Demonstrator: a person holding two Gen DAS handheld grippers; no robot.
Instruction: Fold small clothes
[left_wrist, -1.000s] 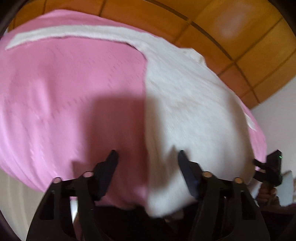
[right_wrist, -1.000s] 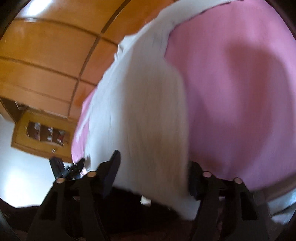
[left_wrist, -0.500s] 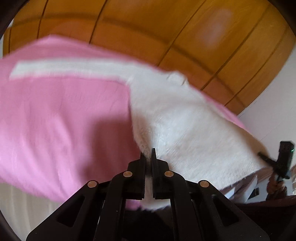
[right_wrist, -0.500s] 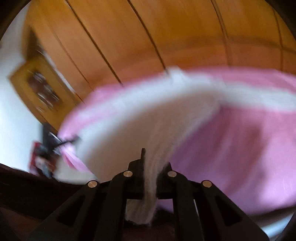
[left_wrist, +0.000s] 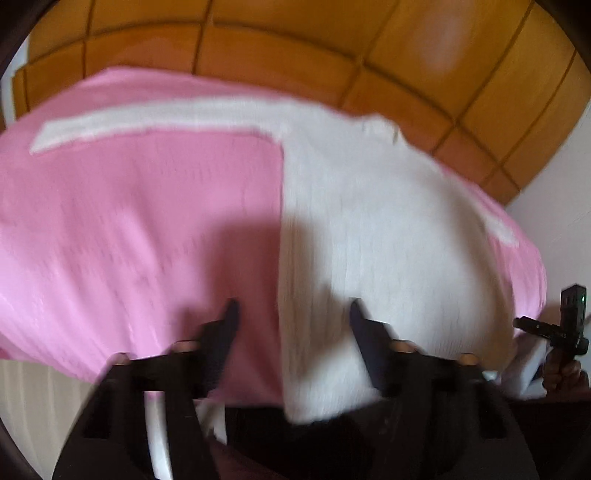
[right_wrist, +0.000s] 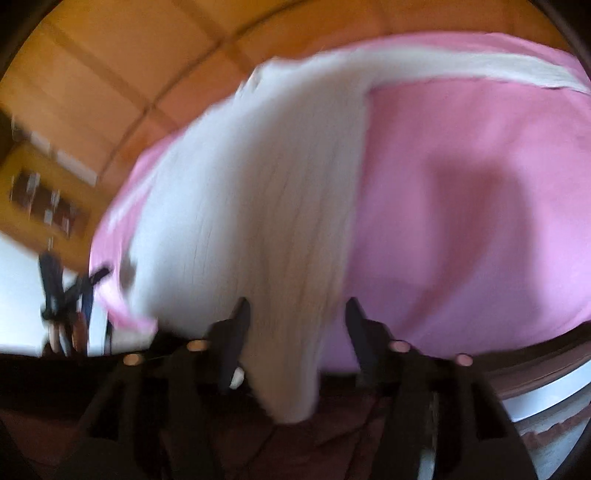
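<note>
A white knitted long-sleeved top (left_wrist: 373, 236) lies spread on a pink sheet (left_wrist: 129, 229), one sleeve (left_wrist: 147, 118) stretched out to the far left. My left gripper (left_wrist: 291, 314) is open over the top's near left hem corner, which hangs over the bed edge. In the right wrist view the same top (right_wrist: 258, 206) lies on the sheet (right_wrist: 480, 206), its sleeve (right_wrist: 498, 70) reaching far right. My right gripper (right_wrist: 295, 314) is open over the near right hem corner. Both views are blurred.
A wooden panelled headboard (left_wrist: 295, 48) rises behind the bed. The right gripper shows at the right edge of the left wrist view (left_wrist: 565, 325); the left one shows at the left of the right wrist view (right_wrist: 62, 291). A wooden cabinet (right_wrist: 40, 203) stands far left.
Half a second ago both grippers were shut on the top's hem and lifting it. Now both have opened, and the hem lies back down at the bed edge.
</note>
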